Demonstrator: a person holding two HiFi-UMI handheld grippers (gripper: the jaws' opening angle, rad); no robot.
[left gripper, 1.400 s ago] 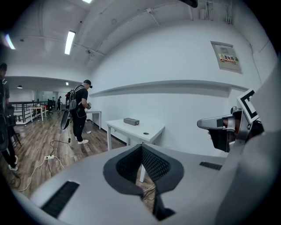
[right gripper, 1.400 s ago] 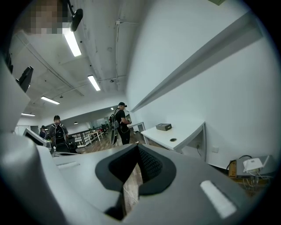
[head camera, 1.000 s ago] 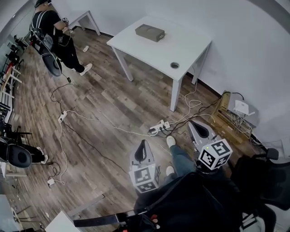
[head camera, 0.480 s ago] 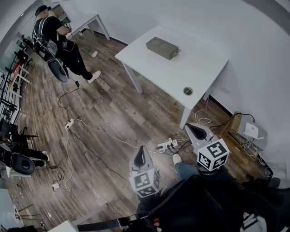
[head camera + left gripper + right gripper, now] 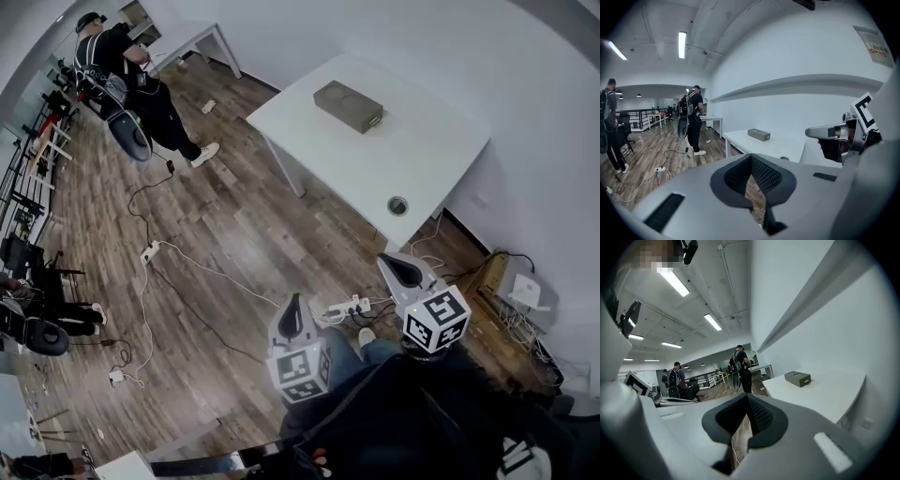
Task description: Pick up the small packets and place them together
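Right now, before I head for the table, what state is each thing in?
left gripper: shut, holding nothing.
right gripper: shut, holding nothing.
grey box: lying flat on the white table, nothing touching it.
power strip: lying on the floor.
small packets: none in view.

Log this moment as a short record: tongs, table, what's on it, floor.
left tongs: shut, empty
right tongs: shut, empty
table: white, ahead of both tongs
on table: one grey box; cable hole near the edge
packets: none in view
floor: power strip with cables
other person: standing, far left in the head view
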